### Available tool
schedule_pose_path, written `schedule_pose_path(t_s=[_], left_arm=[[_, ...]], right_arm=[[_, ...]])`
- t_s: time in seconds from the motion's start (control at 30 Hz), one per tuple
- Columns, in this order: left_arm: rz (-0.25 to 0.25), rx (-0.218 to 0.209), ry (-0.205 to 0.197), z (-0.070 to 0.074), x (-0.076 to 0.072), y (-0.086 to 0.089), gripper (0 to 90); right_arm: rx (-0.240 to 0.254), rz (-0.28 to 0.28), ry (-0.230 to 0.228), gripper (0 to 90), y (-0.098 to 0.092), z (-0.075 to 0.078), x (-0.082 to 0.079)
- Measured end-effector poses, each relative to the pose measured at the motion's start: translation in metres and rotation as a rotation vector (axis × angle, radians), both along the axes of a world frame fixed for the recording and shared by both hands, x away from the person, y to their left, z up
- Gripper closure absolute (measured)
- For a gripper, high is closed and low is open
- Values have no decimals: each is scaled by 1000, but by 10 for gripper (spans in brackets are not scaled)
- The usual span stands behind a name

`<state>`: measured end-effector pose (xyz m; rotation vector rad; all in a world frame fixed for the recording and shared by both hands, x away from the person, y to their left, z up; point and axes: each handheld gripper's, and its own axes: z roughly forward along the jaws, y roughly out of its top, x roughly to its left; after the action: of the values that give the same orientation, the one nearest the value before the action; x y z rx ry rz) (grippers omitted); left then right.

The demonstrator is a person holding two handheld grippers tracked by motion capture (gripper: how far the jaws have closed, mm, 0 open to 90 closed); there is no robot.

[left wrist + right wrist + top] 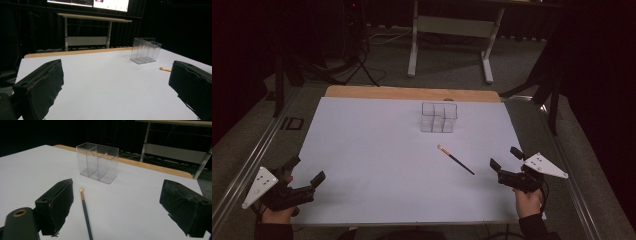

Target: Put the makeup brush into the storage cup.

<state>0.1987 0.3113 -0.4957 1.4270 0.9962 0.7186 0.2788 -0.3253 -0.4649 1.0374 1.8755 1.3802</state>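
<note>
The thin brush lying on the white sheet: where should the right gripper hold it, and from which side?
Probably mid-handle of the brush, from above, jaws across it: it lies flat and slim on the sheet, and the right gripper is open beside its dark end.

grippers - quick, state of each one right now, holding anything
Left gripper: open, holding nothing, near the white table's front left corner.
Right gripper: open, holding nothing; the dark slim brush with the tan tip lies before its jaws.

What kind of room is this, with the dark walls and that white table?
Probably a lab or recording studio: black curtains surround a white-covered table, a person holds a gripper in each hand, and a screen glows behind a height-adjustable desk.
</note>
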Motion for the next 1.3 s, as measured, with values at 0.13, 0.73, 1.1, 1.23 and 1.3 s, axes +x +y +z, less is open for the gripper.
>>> schedule_pose_path(t_s=[0.13,0.73,1.1,1.23,1.3], left_arm=[[-2,-2,-1,0,1,0,0],[-10,7,-1,0,4,-3,0],[-8,2,2,0,5,-5,0],[-32,6,6,0,5,-6,0],[-34,10,4,0,5,-6,0]], right_arm=[[-3,3,-6,114,0,0,-1],[-12,65,-39,115,8,7,-4],[-46,80,-55,128,9,6,-1],[-62,105,-54,132,13,8,-1],[-59,109,-55,132,14,9,-2]])
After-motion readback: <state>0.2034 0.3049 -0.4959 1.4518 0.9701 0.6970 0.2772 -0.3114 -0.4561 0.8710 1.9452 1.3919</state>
